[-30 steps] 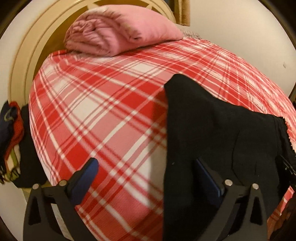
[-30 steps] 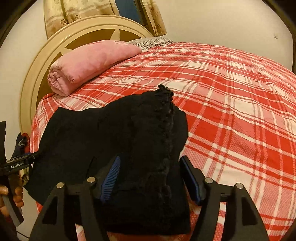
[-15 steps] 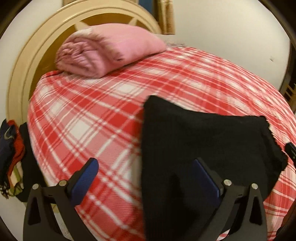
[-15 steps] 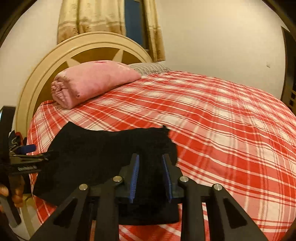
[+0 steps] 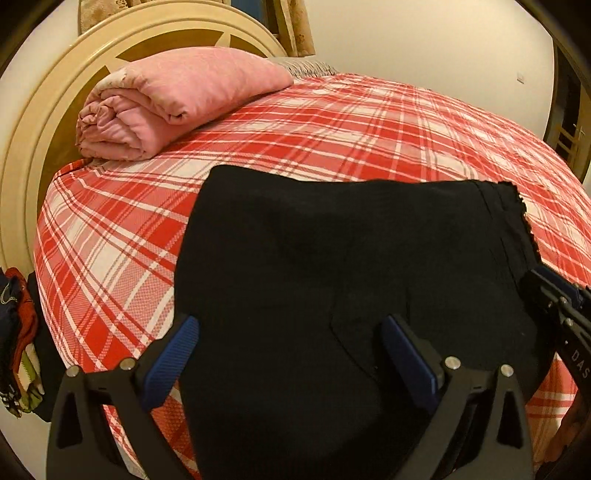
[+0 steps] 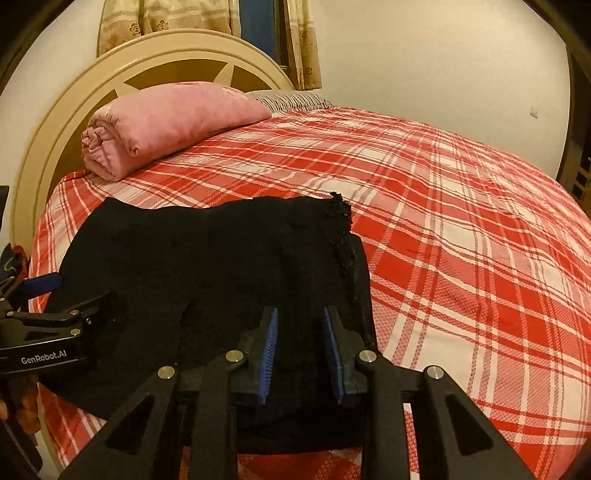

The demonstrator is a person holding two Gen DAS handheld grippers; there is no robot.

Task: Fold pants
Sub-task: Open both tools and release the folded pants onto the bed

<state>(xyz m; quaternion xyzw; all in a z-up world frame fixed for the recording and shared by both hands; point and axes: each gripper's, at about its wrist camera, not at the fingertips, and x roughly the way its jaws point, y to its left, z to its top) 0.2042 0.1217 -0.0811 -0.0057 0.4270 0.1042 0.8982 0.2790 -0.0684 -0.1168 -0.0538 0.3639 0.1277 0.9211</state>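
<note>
The black pants (image 5: 332, 266) lie folded in a flat bundle on the near side of the red plaid bed (image 5: 369, 122), with a frayed hem at the right edge (image 6: 341, 236). My left gripper (image 5: 291, 347) is open, its blue pads spread wide over the near part of the pants. My right gripper (image 6: 301, 328) hovers over the bundle's right part, jaws narrowed with a visible gap and nothing clearly pinched. The left gripper also shows at the left edge of the right wrist view (image 6: 44, 321).
A rolled pink blanket (image 5: 177, 103) lies by the cream headboard (image 5: 33, 122). A striped pillow (image 6: 291, 99) sits behind it. Coloured clothes (image 5: 14, 339) hang off the bed's left side. Curtains (image 6: 184, 22) and a wall stand beyond.
Both grippers pulled back and lifted from the pants. The right jaws narrowed from wide open. The bundle now lies flatter and squarer on the bed.
</note>
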